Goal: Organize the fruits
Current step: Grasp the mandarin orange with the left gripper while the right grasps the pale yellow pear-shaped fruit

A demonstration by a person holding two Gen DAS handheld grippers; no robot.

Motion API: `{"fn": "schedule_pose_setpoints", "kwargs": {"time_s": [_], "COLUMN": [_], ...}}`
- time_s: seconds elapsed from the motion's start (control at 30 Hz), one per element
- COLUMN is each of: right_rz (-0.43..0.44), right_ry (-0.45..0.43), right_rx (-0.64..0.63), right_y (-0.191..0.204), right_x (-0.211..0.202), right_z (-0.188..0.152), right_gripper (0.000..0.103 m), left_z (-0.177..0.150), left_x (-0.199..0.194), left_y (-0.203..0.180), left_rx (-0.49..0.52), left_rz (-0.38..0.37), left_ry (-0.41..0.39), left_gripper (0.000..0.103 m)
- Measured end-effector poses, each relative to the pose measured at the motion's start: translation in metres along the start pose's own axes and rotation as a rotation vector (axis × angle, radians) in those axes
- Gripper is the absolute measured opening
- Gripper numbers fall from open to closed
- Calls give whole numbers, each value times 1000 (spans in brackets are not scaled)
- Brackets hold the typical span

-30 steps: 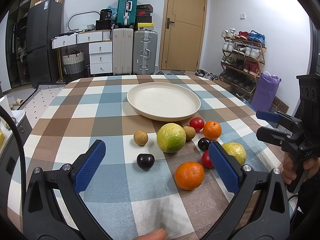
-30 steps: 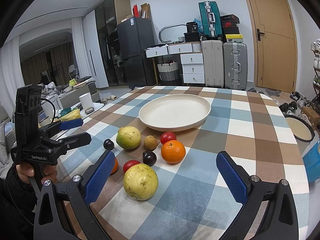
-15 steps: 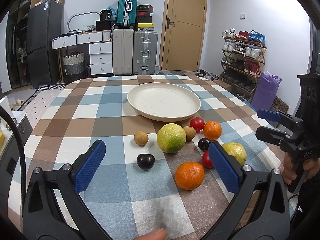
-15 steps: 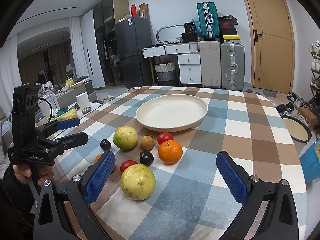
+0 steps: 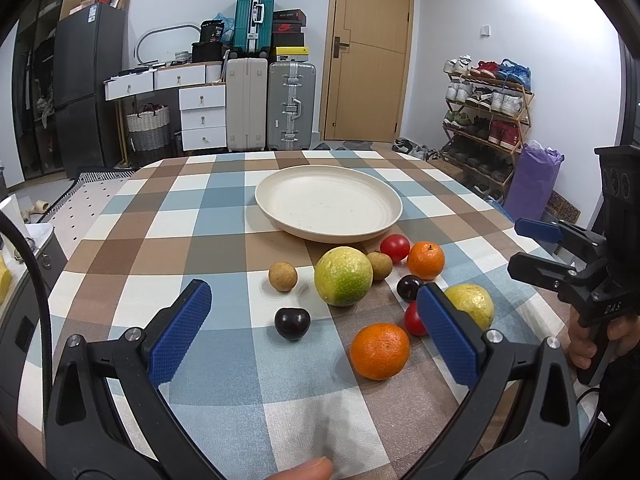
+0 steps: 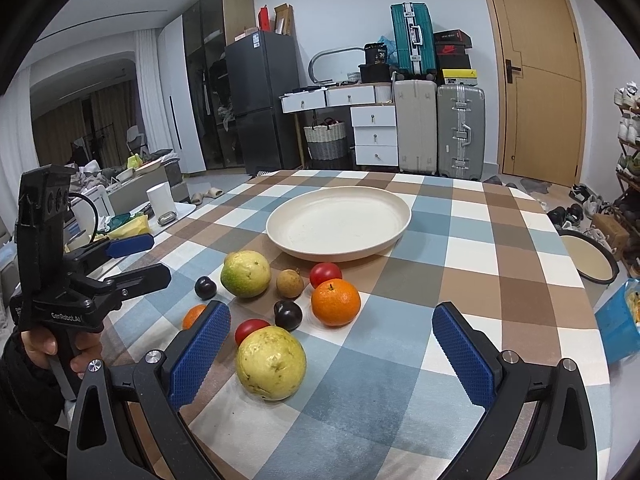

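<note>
A cream plate sits empty on the checked table. In front of it lie several fruits: a green-yellow guava, a yellow guava, two oranges, the far one also in the right wrist view, two red tomatoes, dark plums and brown longans. My left gripper is open and empty above the near fruits. My right gripper is open and empty, with the yellow guava between its fingers' line.
The table edge drops off at the right, with a shoe rack and purple bag beyond. Suitcases and drawers stand behind. A side table with clutter stands to the left.
The right gripper has drifted slightly right and forward, so the fruits shift left in its view. The left gripper has barely moved.
</note>
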State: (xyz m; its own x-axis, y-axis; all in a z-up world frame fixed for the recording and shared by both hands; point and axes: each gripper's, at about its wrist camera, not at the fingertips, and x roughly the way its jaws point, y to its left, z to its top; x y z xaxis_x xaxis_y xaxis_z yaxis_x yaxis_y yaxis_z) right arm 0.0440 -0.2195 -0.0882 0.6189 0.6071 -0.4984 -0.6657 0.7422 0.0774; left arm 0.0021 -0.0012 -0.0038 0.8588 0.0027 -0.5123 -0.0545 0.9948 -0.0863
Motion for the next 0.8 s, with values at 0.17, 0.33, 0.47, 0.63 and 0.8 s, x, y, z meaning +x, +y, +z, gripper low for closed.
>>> {"fn": "schedule_pose_setpoints", "kwargs": {"time_s": [0.17,0.33,0.47,0.63,0.8], "right_rz": [3,54,71,124,153], "right_ry": [19,89,154,216,275], "right_rx": [7,59,61,50,40], "right_y": [-3,-8,-7,2,10], "right_x": [5,14,22,30,40], "right_z": [4,4,4,3,-3], "right_gripper": [103,103,102,99,89], "left_z": [2,0,-2,-6,-11], "left_x": [0,1,8,20,27], "left_y": [-3,-9,-12,-9,-16], "left_rx": [19,54,73,56,89], "left_rz": [8,-11,-35,-76,-79], "left_ry": [0,38,98,183,226], "left_gripper": [103,103,103,103,100]}}
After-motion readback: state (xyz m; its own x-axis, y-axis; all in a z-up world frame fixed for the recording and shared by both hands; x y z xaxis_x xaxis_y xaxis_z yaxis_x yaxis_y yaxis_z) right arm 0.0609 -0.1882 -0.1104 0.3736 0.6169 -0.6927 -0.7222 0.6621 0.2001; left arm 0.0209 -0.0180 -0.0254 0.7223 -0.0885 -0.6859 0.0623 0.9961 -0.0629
